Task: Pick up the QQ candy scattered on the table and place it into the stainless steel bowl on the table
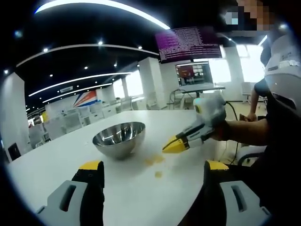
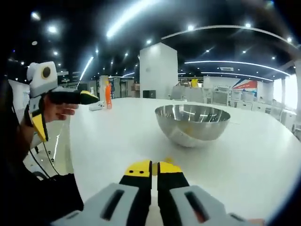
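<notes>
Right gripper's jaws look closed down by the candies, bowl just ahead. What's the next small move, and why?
Probably lift the right gripper a little and check for a candy. Its jaws are together at the table, but no candy shows between the tips. Yellow candies lie on the table near its tip, and the stainless steel bowl is close ahead.

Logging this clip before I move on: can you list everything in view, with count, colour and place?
Stainless steel bowl: one, silver, upright on the table.
QQ candy: a few blurry yellow pieces on the table beside the bowl; exact count unclear.
Table: one, white.
Bottle: one, orange, at the far table edge.
Monitors: two, lit, behind the table.
Right gripper: yellow tips, shut, low over the candy.
Left gripper: yellow tips, jaws apart.
Hand: one, holding the left gripper.
</notes>
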### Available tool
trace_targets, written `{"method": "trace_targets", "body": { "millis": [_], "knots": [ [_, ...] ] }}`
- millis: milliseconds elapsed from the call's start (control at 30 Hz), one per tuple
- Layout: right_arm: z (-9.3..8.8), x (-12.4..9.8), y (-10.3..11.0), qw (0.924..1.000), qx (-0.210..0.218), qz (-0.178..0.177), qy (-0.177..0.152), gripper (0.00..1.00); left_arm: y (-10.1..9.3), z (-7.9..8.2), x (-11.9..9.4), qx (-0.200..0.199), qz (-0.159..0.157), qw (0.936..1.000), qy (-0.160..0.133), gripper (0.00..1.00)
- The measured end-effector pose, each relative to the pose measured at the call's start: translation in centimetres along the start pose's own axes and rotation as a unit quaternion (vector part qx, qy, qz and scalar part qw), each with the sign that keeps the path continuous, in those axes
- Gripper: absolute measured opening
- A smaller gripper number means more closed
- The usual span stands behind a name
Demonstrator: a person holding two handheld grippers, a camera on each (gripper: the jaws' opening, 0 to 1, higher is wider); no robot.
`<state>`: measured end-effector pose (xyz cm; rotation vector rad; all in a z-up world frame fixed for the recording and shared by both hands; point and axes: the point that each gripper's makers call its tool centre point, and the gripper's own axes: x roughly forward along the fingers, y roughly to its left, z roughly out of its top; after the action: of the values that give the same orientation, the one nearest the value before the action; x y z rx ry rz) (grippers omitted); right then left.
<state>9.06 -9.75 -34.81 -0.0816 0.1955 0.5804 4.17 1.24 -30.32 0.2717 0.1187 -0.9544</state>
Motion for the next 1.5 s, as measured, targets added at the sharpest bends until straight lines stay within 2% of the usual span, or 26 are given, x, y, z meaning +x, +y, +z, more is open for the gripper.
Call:
{"method": "trace_targets", "body": {
  "millis": [167,333,633,667,800,967,1267,1500],
  "knots": [
    [4.3,-0.8,0.3,0.9989,-0.024,0.002,-0.04,0.02,0.1,0.0,0.0,0.0,0.001,1.0,0.0,0.88],
    [7.0,-1.2,0.3,0.9972,-0.045,-0.002,-0.059,0.03,0.2,0.0,-0.1,-0.001,0.002,1.0,0.0,0.88],
    [13.3,-1.8,-2.3,0.9907,-0.07,-0.029,-0.113,0.03,0.4,-0.1,0.0,0.002,0.002,1.0,0.002,0.88],
    [16.8,-2.4,-2.9,0.9852,-0.089,-0.037,-0.142,0.03,0.5,-0.2,0.0,0.003,0.004,1.0,0.005,0.87],
    [19.0,-2.1,-3.7,0.9812,-0.105,-0.046,-0.155,0.03,0.4,-0.1,0.2,0.003,0.001,1.0,0.003,0.87],
    [19.0,-0.2,-5.3,0.9817,-0.114,-0.06,-0.14,0.03,0.3,0.0,0.2,0.006,0.001,1.0,0.005,0.87],
    [15.2,4.8,-8.8,0.9889,-0.095,-0.079,-0.083,0.03,0.4,0.1,-0.2,0.007,0.004,1.0,0.005,0.88],
    [12.2,7.5,-9.5,0.9933,-0.08,-0.07,-0.045,0.03,0.5,0.1,-0.3,0.007,0.006,0.9999,0.005,0.87]
  ]
}}
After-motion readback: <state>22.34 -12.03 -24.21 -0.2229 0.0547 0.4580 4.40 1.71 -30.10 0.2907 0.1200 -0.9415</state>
